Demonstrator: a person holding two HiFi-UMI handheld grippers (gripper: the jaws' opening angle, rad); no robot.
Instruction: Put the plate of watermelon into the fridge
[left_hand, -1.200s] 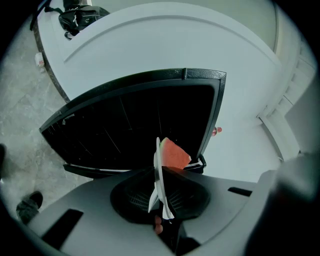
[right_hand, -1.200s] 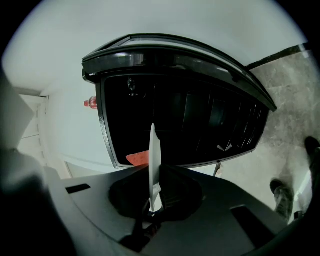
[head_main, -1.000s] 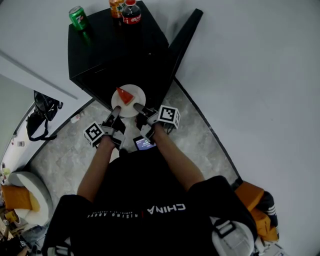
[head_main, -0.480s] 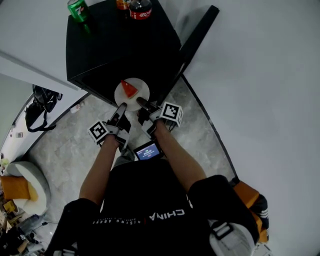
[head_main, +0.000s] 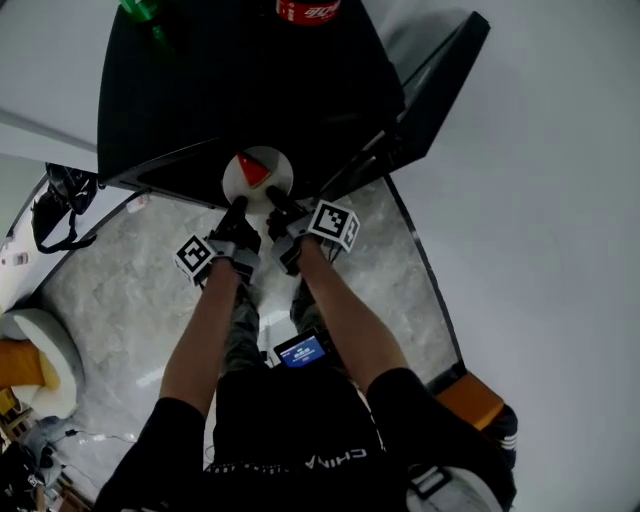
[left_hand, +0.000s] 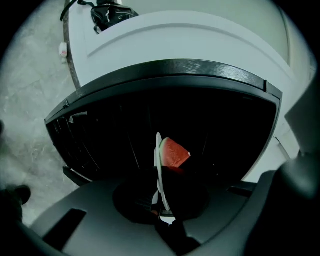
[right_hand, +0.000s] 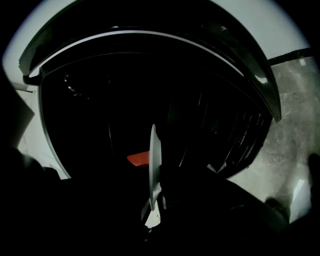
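Observation:
A white plate carries a red watermelon wedge at the mouth of the black fridge, whose door stands open to the right. My left gripper holds the plate's near-left rim; its jaws are closing with the rim between them. My right gripper is shut on the near-right rim. In the left gripper view the plate is edge-on between the jaws, with the wedge to its right. The right gripper view shows the plate edge-on in its gripper, the wedge to the left, and the dark fridge interior behind.
A cola bottle and a green can stand on the fridge top. A black bag lies on the floor at the left, beside the white wall. Wire shelves line the fridge interior.
The person has stepped toward the fridge. Both grippers have carried the plate forward, from in front of the fridge to its opening.

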